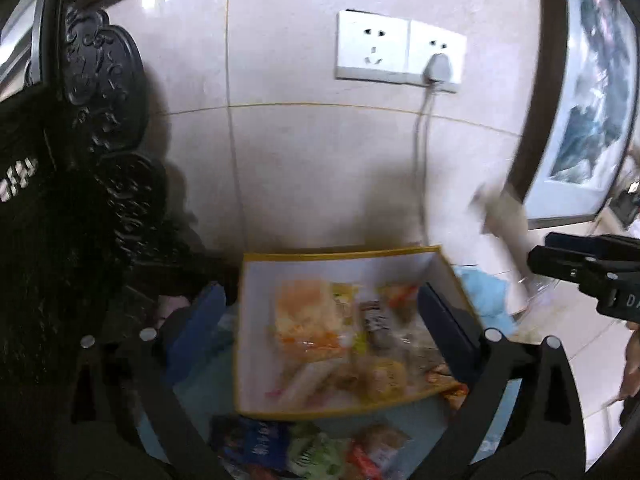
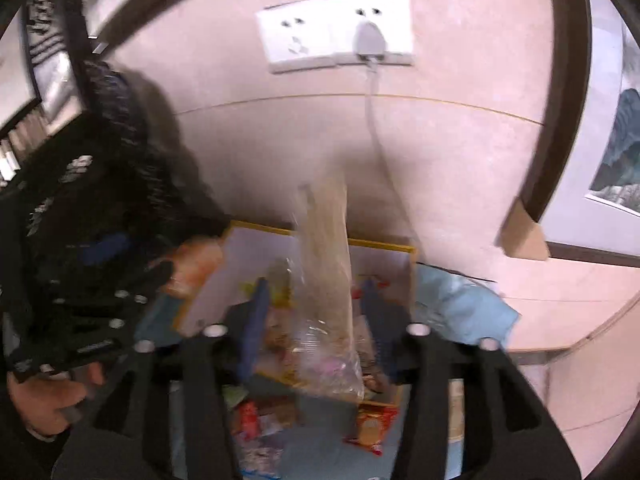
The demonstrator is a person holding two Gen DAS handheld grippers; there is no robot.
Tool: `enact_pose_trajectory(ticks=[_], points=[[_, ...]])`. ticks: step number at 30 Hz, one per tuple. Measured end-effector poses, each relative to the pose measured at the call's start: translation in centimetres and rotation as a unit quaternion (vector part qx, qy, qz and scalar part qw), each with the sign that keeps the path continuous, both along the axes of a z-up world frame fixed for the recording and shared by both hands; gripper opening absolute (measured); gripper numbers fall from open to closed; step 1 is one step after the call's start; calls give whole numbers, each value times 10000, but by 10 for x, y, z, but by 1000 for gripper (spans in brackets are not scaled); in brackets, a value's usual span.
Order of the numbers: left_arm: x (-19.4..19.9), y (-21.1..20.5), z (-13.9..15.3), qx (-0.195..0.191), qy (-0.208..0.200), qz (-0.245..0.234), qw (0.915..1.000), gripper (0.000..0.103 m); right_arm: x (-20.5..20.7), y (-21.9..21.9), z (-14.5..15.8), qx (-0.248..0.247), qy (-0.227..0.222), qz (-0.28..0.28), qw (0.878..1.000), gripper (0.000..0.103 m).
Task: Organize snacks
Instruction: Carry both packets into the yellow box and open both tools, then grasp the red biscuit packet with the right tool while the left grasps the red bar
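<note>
Hovering above the yellow-rimmed box (image 1: pixel 256 320) of snacks, both tools looking down into it. Left hand-held gripper (image 1: pixel 320 320) standing spread wide and empty, straddling the box. Right hand-held gripper (image 2: pixel 316 320) standing partly open around a long clear bag (image 2: pixel 326 280), upright along its long axis between the blue fingers (image 2: pixel 252 328); grip on it impossible to tell through blur. Loose packets (image 1: pixel 304 452) lying nearer, below the box, closest to the left tool.

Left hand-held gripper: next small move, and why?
Probably tip the left hand-held gripper down and back toward the blue packet. Its jaws stand wide with nothing between the pads. The box already holds snacks, and loose packets lie outside its near edge.
</note>
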State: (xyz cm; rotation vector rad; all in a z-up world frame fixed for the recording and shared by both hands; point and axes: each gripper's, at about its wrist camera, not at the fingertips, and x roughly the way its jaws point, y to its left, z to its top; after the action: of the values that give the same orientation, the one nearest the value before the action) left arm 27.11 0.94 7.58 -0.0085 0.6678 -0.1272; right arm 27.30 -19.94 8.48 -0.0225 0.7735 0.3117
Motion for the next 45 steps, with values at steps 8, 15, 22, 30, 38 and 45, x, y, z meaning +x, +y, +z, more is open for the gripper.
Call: enact_pose_trajectory(ticks=[8,15,22,30,38,45], points=[[-23,23,-15,-65,-56,203,9998,99,-21,-9,-23,-39,-57,48,10000,52],[-57,31,-31,-96,-3,455,9989,99,-51,-13,-36,-3,49,87,10000,55],[-118,40,-122,-165,720,583,9956,101,-92,-27,-104,-108,644,-181,9977,62],[-153,55,-216,10,1552,752,9850,101,-105,-52,-216,-540,1543,-909,9824,62],[-142,56,-240,89,1594,673,9849,101,-83,-45,-239,-801,1425,-990,9816,62],[-126,44,-268,203,1790,663,9814,101,-53,-44,-260,-862,1546,-1167,9773,62]])
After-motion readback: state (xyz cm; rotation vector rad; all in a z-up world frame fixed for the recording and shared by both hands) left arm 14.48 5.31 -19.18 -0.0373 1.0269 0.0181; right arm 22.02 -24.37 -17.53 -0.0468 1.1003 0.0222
